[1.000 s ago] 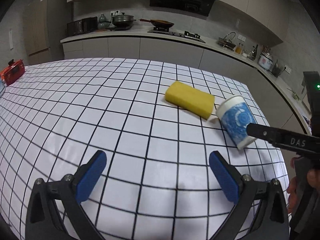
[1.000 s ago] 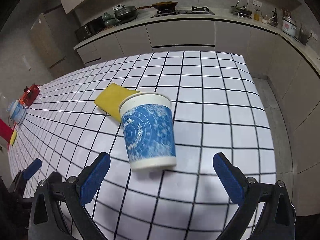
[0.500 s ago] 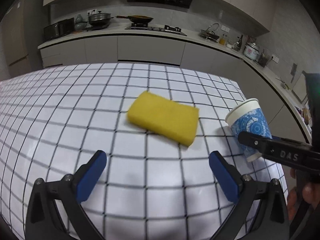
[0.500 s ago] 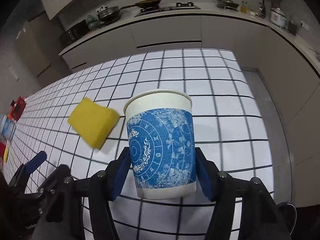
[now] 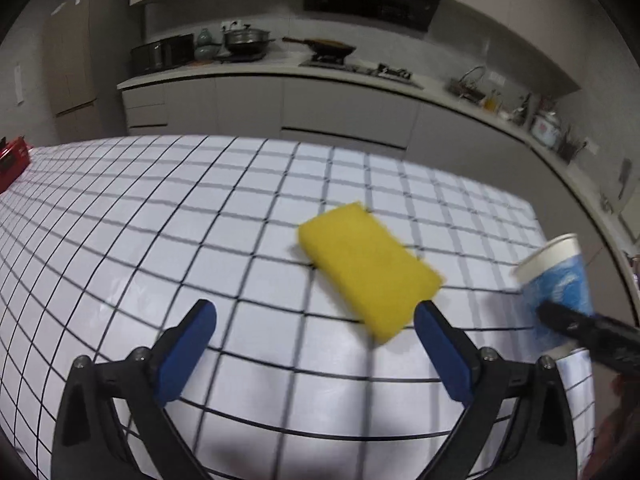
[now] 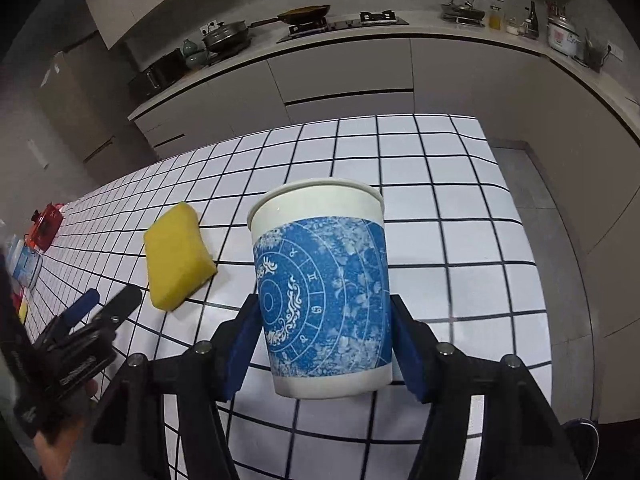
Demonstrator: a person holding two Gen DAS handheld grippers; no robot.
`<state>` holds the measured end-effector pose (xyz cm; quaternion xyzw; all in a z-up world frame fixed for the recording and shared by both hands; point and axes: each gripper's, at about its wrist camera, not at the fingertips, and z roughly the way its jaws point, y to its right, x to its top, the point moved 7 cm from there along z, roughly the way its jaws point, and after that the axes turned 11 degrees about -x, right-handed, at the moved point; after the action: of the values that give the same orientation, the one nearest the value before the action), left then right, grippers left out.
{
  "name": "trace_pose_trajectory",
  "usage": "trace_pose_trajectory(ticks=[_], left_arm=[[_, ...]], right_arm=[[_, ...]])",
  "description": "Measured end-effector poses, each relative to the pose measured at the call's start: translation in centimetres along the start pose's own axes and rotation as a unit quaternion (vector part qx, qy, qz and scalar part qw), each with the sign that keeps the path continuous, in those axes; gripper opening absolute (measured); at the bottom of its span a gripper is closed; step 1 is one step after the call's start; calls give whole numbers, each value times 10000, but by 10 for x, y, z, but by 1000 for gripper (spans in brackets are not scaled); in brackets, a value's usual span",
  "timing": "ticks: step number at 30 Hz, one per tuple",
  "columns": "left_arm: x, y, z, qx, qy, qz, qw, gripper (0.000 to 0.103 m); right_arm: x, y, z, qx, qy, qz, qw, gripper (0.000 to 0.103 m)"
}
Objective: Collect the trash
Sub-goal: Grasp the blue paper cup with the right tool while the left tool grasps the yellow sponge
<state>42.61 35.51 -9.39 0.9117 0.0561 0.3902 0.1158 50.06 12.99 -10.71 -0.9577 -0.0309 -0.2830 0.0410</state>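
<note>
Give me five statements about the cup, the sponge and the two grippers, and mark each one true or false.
1. The right gripper is shut on the paper cup. True.
2. The cup lies on its side on the table. False: it is upright between the blue pads.
3. The left gripper holds the yellow sponge. False: its jaws are wide open and empty, with the sponge lying on the table ahead of them.
4. The sponge touches the cup. False: a gap of checked cloth shows between them in the left wrist view.
5. A red object sits far along the table on the left. True.
</note>
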Motion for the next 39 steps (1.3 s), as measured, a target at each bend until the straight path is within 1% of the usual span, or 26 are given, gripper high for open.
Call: trace_pose_trajectory(ticks=[2,4,6,9,10,11,13,15,17,19,21,23,24,26,28,30,31,32,33,35,37,39], left_arm=[[4,22,1,-266,33,31,9996,99],[7,35,12,-302,-40,67,9995,99],[11,40,30,-169,-129,57,9998,99],[11,35,52,-14,-279,-78,9996,99],[8,32,59,37,-403,-73,9992,99],[4,29,64,35,-540,-62,9985,94],[-4,15,61,118,-664,-27,9977,91],[-11,0,47,114,-641,-136,9978,91],[-11,-6,36,213,-566,-117,9981,91],[-10,-11,22,59,-419,-306,9986,90],[-4,-6,17,7,-306,-352,9989,90],[3,4,22,-28,-312,-305,9990,92],[8,8,29,18,-326,-222,9992,92],[14,13,46,155,-413,-10,9990,92],[11,7,60,387,-578,149,9975,92],[3,-3,64,393,-696,82,9968,86],[2,-5,62,381,-655,101,9971,82],[2,-5,60,360,-631,134,9973,71],[2,-3,58,291,-607,185,9976,65],[1,2,57,236,-630,314,9972,60],[-2,9,54,144,-658,420,9968,58],[-4,14,49,69,-650,413,9970,57]], right_arm=[[1,-3,4,-10,-14,-21,10000,64],[3,0,6,-106,-15,-29,9999,64],[3,6,9,-180,-36,-19,9998,64],[4,18,15,-344,-87,65,9993,64],[5,22,17,-406,-86,99,9991,64],[5,24,17,-451,-93,114,9989,64],[6,28,18,-547,-97,145,9983,64],[7,31,17,-572,-68,167,9982,64],[6,31,16,-527,-62,229,9983,64],[5,28,15,-487,-41,226,9985,64],[5,24,16,-476,-45,209,9986,64],[4,21,17,-479,-49,188,9987,65],[4,21,18,-485,-62,181,9986,65],[4,20,21,-495,-89,163,9986,65],[5,17,21,-499,-70,119,9987,65],[5,15,21,-514,-61,68,9986,64],[5,14,20,-525,-53,42,9986,64],[5,14,20,-535,-55,26,9985,64],[5,14,21,-561,-47,11,9984,64],[4,11,20,-635,-25,-52,9980,64],[4,8,20,-665,-24,-123,9977,64],[3,5,19,-652,-17,-124,9978,63]])
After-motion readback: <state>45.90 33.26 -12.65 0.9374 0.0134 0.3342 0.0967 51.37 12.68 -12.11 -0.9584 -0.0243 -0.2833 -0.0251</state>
